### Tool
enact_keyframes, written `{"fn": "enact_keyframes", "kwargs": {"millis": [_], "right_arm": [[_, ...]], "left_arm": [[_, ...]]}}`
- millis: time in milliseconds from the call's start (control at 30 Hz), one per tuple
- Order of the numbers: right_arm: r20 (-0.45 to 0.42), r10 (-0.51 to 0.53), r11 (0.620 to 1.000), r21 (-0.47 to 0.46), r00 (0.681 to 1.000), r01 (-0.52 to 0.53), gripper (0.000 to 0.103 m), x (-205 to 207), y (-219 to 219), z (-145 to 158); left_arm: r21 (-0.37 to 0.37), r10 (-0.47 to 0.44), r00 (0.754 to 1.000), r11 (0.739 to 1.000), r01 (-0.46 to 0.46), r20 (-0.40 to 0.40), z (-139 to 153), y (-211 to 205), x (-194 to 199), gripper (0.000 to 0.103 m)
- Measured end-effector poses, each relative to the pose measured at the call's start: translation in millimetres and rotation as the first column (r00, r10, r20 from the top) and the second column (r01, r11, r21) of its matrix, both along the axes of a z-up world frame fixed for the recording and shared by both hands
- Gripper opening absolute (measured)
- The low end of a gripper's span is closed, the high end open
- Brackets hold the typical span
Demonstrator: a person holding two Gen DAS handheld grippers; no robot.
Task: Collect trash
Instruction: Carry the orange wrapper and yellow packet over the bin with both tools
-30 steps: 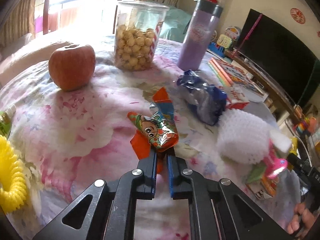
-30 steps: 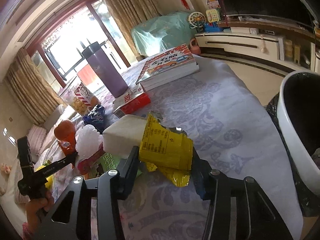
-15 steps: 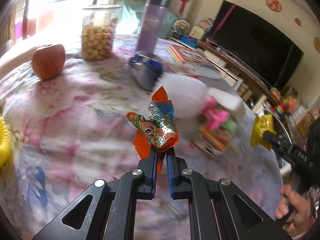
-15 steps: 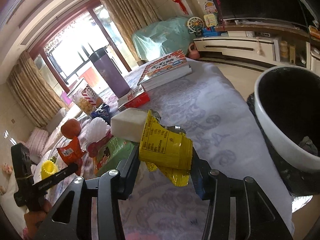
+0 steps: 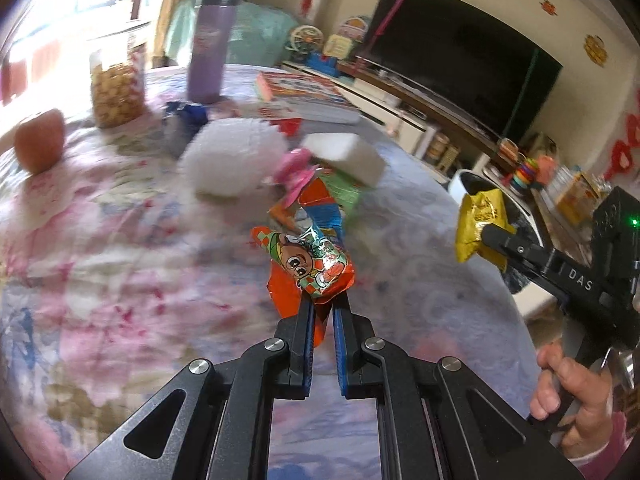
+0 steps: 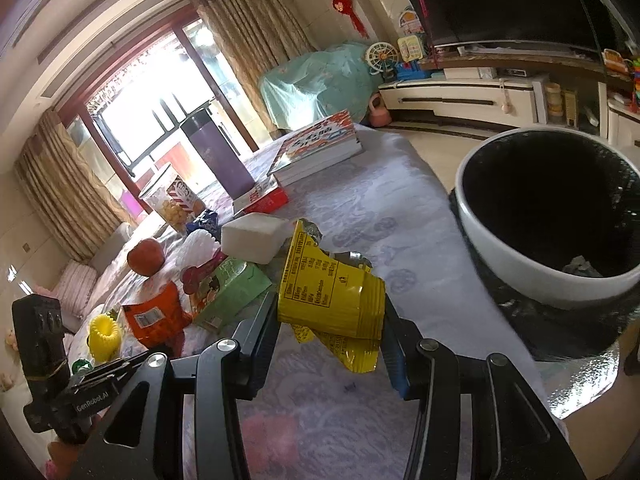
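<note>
Far left on tablecloth (image 5: 120,248): apple (image 5: 39,141), then snack jar (image 5: 117,92), purple tumbler (image 5: 212,44) behind. Blue wrapper (image 5: 185,119) just in front of tumbler, white foam net (image 5: 232,160) beside it.

Centre: left gripper (image 5: 323,304) clamped tight on orange cartoon wrapper (image 5: 310,262), jaws nearly touching, wrapper sticking up past the tips, lifted clear of the cloth. Behind it pink toy (image 5: 294,170), green packet (image 5: 340,192) and white foam block (image 5: 346,156), bunched together. Books (image 5: 304,94) further back.

Right: right gripper (image 5: 486,232) holding yellow wrapper (image 5: 480,220), seen side-on; hand (image 5: 568,392) on its grip at lower right. White bin rim (image 5: 460,182) peeking out behind the yellow wrapper, off the table edge.

Right wrist view, same order: yellow ribbed toy (image 6: 103,334) and orange wrapper at left, in the other gripper's tips. Right gripper jaws partly apart, pressed on crumpled yellow wrapper between them, held above the cloth. Bin with black liner at right, beside the table edge, near the wrapper but not under it. Small scrap (image 6: 580,270) already inside the bin.
</note>
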State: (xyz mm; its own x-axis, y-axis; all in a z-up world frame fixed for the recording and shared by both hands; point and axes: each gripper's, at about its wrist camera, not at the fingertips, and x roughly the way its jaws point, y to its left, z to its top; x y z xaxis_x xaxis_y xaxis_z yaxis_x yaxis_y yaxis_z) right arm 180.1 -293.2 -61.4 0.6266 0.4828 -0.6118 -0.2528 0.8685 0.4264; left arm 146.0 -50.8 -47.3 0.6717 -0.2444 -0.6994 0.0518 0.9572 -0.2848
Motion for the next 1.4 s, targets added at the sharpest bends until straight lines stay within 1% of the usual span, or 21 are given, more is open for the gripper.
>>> {"fn": "enact_keyframes", "kwargs": {"millis": [267, 567, 967, 1400], "right_arm": [[0.017, -0.044, 0.999, -0.004, 0.999, 0.044, 0.048, -9.1, -25.8, 8.7], [0.020, -0.102, 0.995, -0.002, 0.995, 0.102, 0.048, -18.4, -59.7, 11.3], [0.024, -0.160, 0.987, 0.002, 0.987, 0.160, 0.048, -19.3, -93.5, 13.9], [0.027, -0.190, 0.982, -0.008, 0.981, 0.190, 0.048, -15.6, -112.5, 16.6]], "left_arm": [[0.012, -0.086, 0.996, 0.996, 0.086, 0.014, 4.5, -33.3, 14.5, 0.007], [0.032, -0.182, 0.983, 0.983, 0.181, 0.028, 8.7, -76.9, 30.2, 0.007], [0.029, -0.229, 0.973, 0.973, 0.228, 0.016, 6.9, -106.0, 56.2, 0.007], [0.042, -0.264, 0.964, 0.964, 0.263, 0.020, 9.0, -131.4, 76.8, 0.007]]}}
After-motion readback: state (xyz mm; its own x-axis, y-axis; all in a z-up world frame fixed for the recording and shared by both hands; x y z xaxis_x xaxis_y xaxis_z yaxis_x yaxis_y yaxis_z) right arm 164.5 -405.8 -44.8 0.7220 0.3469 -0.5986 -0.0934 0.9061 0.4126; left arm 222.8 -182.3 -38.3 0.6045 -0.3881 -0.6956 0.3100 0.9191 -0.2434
